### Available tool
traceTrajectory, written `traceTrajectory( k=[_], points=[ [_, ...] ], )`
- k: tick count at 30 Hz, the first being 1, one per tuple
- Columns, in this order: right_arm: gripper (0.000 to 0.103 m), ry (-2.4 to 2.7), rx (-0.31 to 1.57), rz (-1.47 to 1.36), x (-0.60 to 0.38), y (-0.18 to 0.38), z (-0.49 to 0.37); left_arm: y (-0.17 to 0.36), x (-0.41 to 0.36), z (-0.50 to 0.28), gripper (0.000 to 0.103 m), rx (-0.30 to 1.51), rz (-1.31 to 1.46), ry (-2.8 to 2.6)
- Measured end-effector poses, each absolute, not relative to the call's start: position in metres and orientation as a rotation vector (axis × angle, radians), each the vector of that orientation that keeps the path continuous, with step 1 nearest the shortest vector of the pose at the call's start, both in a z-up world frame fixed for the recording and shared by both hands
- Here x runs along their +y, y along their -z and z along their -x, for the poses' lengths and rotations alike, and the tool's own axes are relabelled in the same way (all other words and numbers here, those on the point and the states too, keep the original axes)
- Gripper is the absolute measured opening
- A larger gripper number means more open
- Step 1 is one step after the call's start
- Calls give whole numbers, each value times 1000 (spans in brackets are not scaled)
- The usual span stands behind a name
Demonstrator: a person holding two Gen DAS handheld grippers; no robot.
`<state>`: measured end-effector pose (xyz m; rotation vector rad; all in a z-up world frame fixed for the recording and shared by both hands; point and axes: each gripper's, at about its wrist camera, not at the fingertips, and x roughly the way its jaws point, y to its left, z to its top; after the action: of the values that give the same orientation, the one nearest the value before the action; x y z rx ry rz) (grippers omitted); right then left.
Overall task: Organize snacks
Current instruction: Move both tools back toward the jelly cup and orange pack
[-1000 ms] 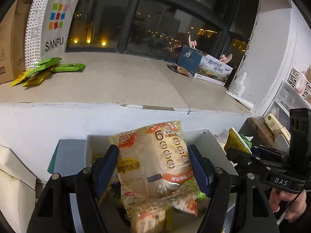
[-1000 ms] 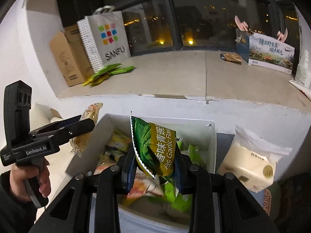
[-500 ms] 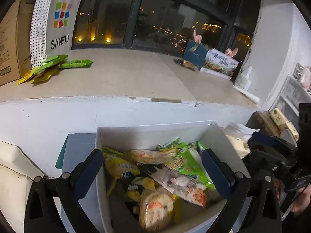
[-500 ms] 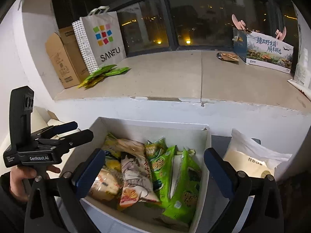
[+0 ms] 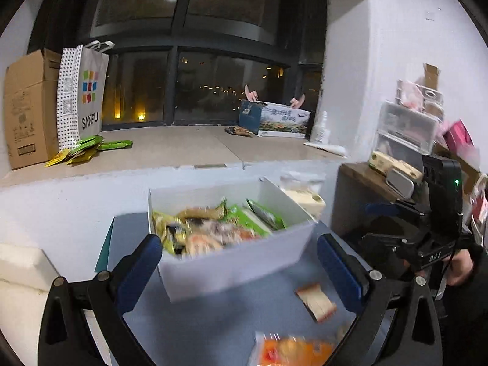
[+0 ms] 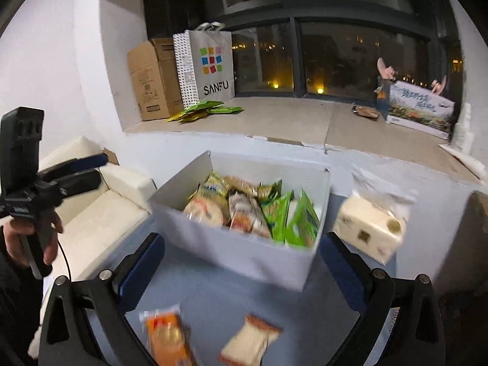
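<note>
A white box [image 5: 238, 262] [image 6: 244, 256] full of snack bags stands on a blue-grey table [image 5: 213, 320] [image 6: 219, 302]. In front of it lie an orange packet [image 6: 166, 335] [image 5: 292, 350] and a small bread packet [image 6: 250, 343] [image 5: 315, 302]. My left gripper [image 5: 239, 262] stands wide open before the box with nothing held. My right gripper [image 6: 241, 267] is likewise wide open and empty, short of the box's near wall. Each view shows the other gripper held in a hand at its edge.
A stone window ledge [image 5: 170, 149] behind the box carries a SANFU bag [image 6: 210, 67], a cardboard box [image 6: 149, 79], green sachets [image 6: 207, 110] and a printed carton [image 6: 418, 109]. A tissue pack [image 6: 369, 228] lies right of the box, white cushions [image 6: 100, 207] left, shelves [image 5: 405, 131] right.
Both grippers let go of their bags, a chips bag on the left and a green garlic snack on the right, opened wide and drew back from the box. Loose packets now show in front.
</note>
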<state>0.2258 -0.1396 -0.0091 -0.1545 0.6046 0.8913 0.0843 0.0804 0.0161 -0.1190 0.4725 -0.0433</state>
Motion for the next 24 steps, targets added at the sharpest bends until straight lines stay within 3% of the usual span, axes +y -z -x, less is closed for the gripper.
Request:
traceTrajectory(
  k=[5, 12, 24],
  points=[
    [103, -844, 601, 156, -187, 34, -169, 12, 48, -25, 103, 499, 110, 68],
    [103, -742, 702, 98, -240, 93, -113, 44, 11, 1, 103, 573, 99, 129],
    [103, -752, 810, 207, -216, 139, -113, 52, 5, -3, 103, 600, 116, 126]
  ],
)
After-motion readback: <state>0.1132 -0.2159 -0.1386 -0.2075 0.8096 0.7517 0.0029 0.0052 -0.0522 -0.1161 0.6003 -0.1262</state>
